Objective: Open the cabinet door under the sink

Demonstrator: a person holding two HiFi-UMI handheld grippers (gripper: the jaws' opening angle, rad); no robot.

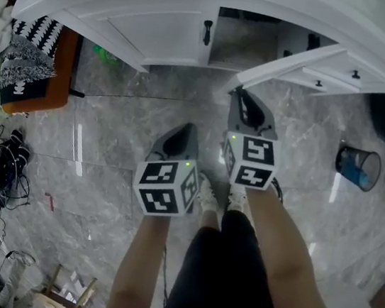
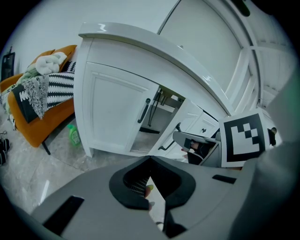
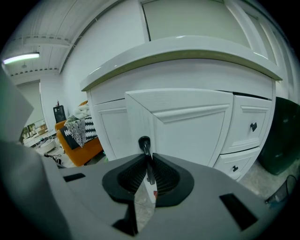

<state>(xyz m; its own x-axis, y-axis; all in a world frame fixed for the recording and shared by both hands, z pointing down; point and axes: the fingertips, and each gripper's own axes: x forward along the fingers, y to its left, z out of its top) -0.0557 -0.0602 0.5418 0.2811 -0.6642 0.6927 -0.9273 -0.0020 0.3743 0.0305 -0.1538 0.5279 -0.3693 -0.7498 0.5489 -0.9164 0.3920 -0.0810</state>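
Above the person's legs (image 1: pixel 233 263), the cabinet (image 1: pixel 129 4) has its right door (image 1: pixel 292 63) standing partly open, so the job looks mostly done; a wider swing may be left. The right gripper (image 3: pixel 147 159) clamps the door's handle (image 3: pixel 144 143). The left gripper (image 2: pixel 150 164) hangs closed and empty.

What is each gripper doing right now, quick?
Left gripper: closed, holding nothing.
Right gripper: closed on the door handle.

Door handle (image 3: pixel 144 142) (its lower length) is hidden between the right tongs (image 3: pixel 148 158).
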